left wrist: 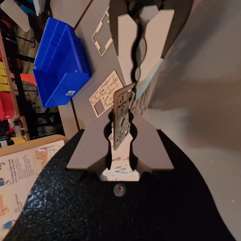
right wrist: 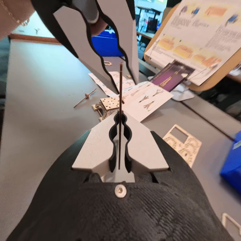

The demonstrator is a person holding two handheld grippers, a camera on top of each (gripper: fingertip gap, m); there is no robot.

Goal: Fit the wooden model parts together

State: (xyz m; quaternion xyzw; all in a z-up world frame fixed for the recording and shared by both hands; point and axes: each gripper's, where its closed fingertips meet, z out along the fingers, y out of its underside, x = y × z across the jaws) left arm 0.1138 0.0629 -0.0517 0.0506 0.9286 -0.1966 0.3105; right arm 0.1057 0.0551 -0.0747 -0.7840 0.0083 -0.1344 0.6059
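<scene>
Glossy blue plastic bin (left wrist: 58, 62)

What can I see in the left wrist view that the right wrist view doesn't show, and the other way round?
Left only: the held wooden sheet's perforated face, and red storage bins. Right only: the half-built tower model, a loose rod piece, a purple picture card. Both: that sheet, left claw, right claw, blue bin, flat parts sheet, instruction board.

Your grey-fingered, black-padded right gripper (right wrist: 120, 114) holds a dark-edged perforated wooden sheet (right wrist: 120, 99); at ten o'clock in the left view sits a bright blue bin (left wrist: 58, 65).
</scene>
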